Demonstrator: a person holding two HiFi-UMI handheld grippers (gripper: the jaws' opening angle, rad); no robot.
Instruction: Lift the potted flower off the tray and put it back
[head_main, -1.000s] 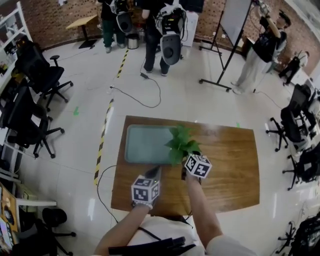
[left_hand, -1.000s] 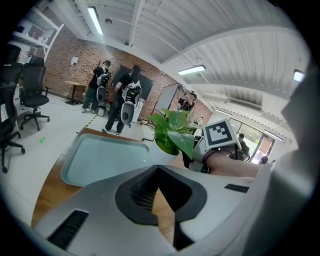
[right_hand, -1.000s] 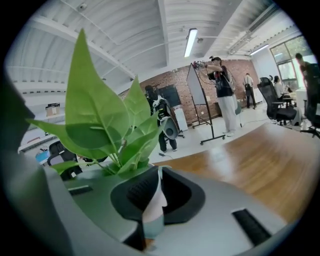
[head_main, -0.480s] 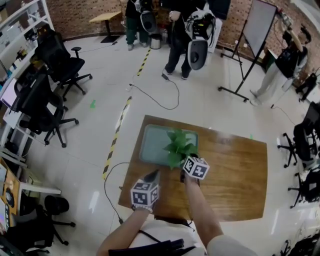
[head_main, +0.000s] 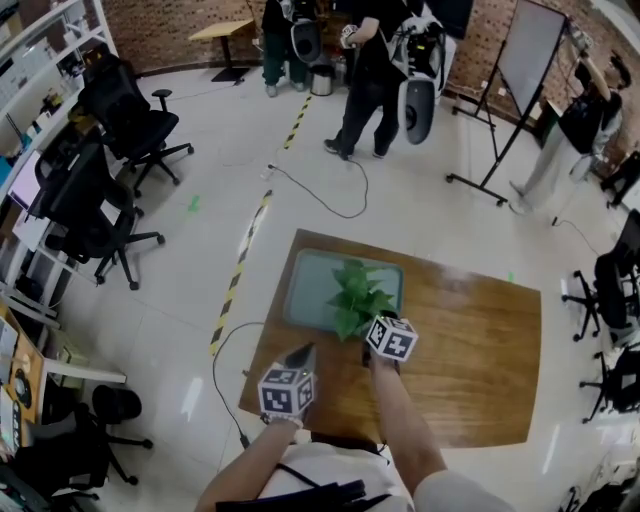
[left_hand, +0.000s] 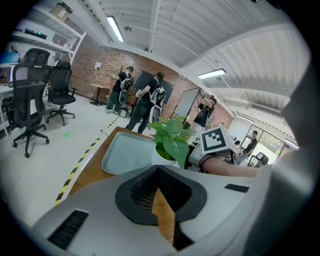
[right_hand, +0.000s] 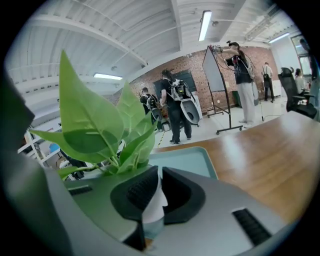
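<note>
The potted flower (head_main: 356, 293), green leaves in a small white pot (left_hand: 162, 157), stands over the right part of the grey-green tray (head_main: 310, 290) on the wooden table (head_main: 470, 350). My right gripper (head_main: 370, 324) is shut on the pot's white rim (right_hand: 151, 210), and the leaves (right_hand: 95, 125) rise just beyond its jaws. The pot's base is hidden, so I cannot tell whether it rests on the tray. My left gripper (head_main: 303, 353) hovers over the table's near left part, short of the tray, shut with nothing in it (left_hand: 162, 200).
Several people stand on the floor beyond the table (head_main: 375, 70). A whiteboard on a stand (head_main: 525, 60) is at the back right. Office chairs (head_main: 100, 190) line the left side and more stand at the right. A cable (head_main: 320, 195) and striped floor tape (head_main: 240, 270) lie nearby.
The right gripper has carried the plant leftward from the tray's right edge to over its right part. The left gripper has shifted a little alongside it.
</note>
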